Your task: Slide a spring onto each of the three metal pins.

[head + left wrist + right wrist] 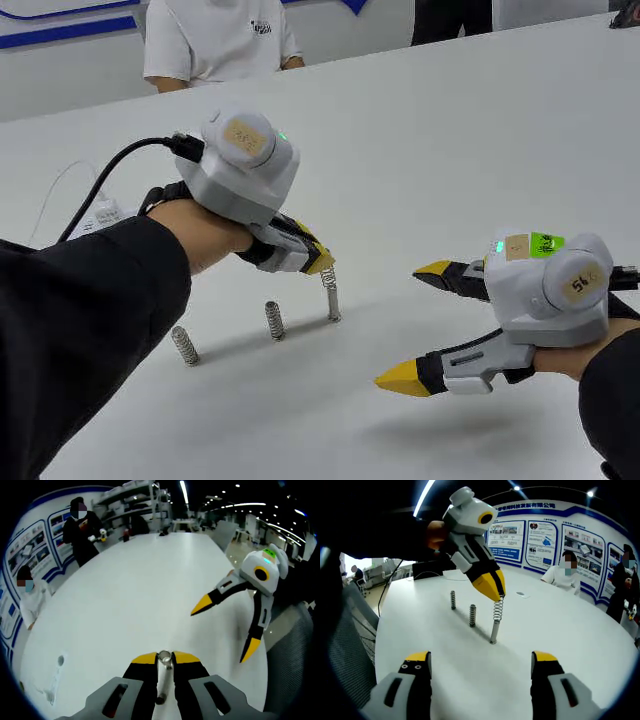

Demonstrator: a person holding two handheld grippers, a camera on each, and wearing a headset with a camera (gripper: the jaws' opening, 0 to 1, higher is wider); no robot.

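You're on the last one, I'd say. Two springs already sit right down over their pins: the left spring [185,345] and the middle spring [275,320]. The third pin [333,303] is bare along its lower part. The last spring [328,277] looks just started over its top, pinched in your left gripper [322,262] with the fingers narrow around it. Your right gripper [415,323] hangs off to the side above the table [450,150], fingers wide and holding nothing. Count: three pins, three springs, two grippers. What's left is pushing that last spring down and letting go.
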